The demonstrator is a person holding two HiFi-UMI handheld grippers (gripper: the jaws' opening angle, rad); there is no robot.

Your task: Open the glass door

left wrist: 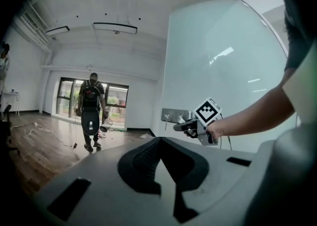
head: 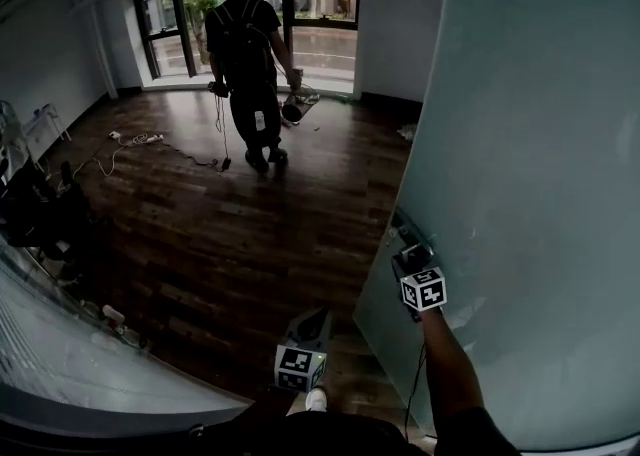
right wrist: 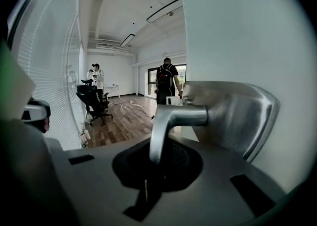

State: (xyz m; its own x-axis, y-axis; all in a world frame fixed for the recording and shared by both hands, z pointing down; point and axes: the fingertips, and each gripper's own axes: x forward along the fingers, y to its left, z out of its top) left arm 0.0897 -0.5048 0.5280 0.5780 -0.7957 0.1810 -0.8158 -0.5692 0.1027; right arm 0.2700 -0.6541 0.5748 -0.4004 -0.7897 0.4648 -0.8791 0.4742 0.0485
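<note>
The frosted glass door [head: 540,144] fills the right side of the head view. Its metal lever handle [right wrist: 173,118] sticks out from a steel plate [right wrist: 237,116] on the glass. My right gripper [right wrist: 148,180] is shut on the lever's down-turned end, which runs in between the jaws. From above, the right gripper [head: 405,244] sits at the door's edge by the handle [head: 405,229], with its marker cube behind it. My left gripper [head: 310,329] hangs lower left of it, away from the door, shut with nothing held. In the left gripper view the right gripper [left wrist: 181,126] meets the handle plate [left wrist: 171,116].
A person [head: 245,64] with a backpack stands on the dark wooden floor by the far windows [head: 320,14]. Cables [head: 140,139] lie on the floor at left. Office chairs [right wrist: 94,103] and a second person [right wrist: 96,79] are beside a blind-covered glass wall [head: 60,354].
</note>
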